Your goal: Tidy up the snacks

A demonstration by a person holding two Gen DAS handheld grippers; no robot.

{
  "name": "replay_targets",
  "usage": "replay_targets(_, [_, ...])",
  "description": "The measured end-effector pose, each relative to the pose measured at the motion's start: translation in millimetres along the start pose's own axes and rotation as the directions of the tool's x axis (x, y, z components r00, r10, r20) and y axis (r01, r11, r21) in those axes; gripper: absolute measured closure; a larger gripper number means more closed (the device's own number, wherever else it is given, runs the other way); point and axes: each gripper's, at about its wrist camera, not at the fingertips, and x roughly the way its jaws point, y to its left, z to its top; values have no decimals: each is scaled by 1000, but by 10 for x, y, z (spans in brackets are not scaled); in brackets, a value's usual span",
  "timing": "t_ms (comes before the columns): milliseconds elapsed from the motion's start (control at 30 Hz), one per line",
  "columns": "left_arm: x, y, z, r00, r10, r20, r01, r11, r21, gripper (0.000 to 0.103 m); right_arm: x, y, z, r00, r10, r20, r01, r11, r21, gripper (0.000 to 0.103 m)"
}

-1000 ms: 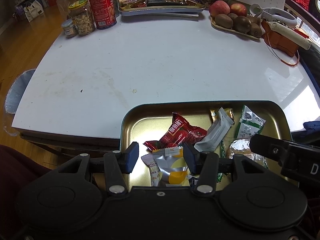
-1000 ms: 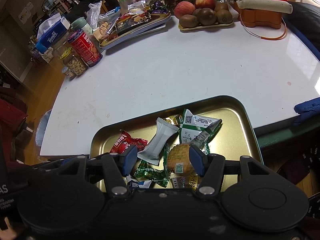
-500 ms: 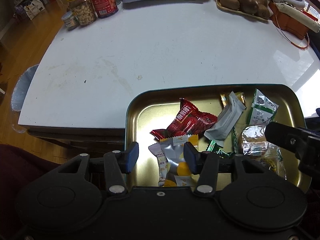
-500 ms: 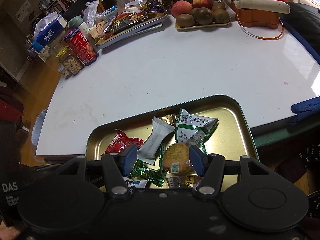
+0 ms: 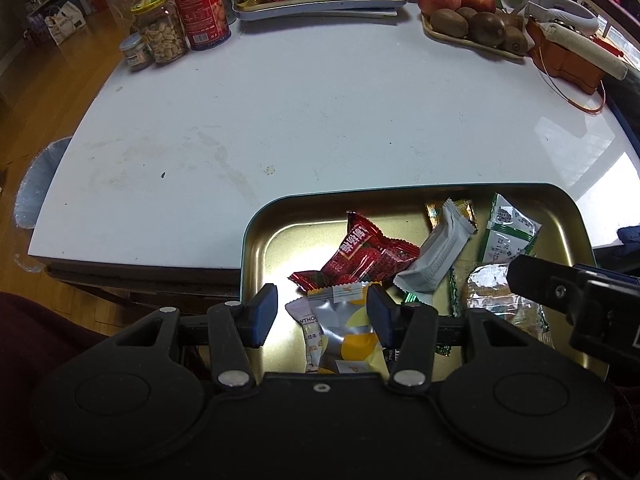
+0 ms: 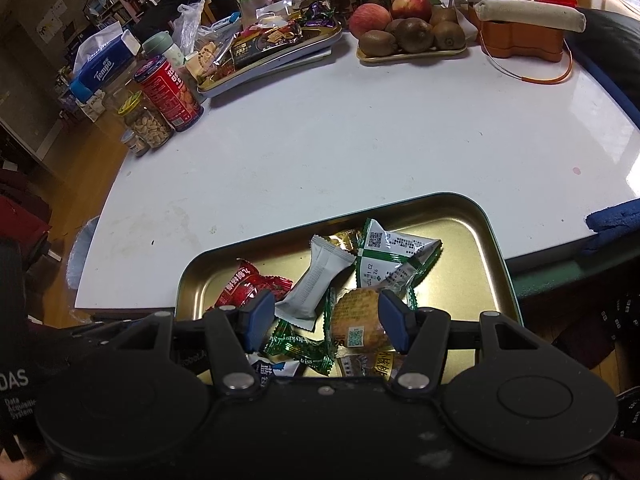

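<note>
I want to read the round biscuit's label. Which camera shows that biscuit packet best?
The right wrist view: the round biscuit packet lies between the open right gripper's fingers, its face and QR code showing. In the left wrist view the packet is glare-covered and partly hidden behind the right gripper's body.

"Tempo" on tissue box (image 6: 105, 65); "kiss" on green wrapper (image 6: 300, 347).
</note>
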Motion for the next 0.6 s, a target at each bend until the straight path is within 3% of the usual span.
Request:
replay_targets(333, [-18, 57, 18, 998, -52, 19, 53, 998, -38, 47, 9, 4, 4, 1000, 2, -1, -2, 1000, -3, 42])
replay_targets(433, [-48, 85, 41, 994, -105, 8, 105, 993, -48, 51, 6, -1, 7, 1000, 1, 1, -1, 1000, 2, 42])
replay_targets(533, [-142, 183, 97, 970, -243, 21, 244, 967, -71, 51, -1, -14, 12, 1000, -2, 7, 2, 1000, 12, 42])
replay_targets(600, [-122, 317, 150, 924, -381, -26, 374, 918, -133, 52, -20, -28, 17, 1000, -1, 18, 1, 1000, 23, 42])
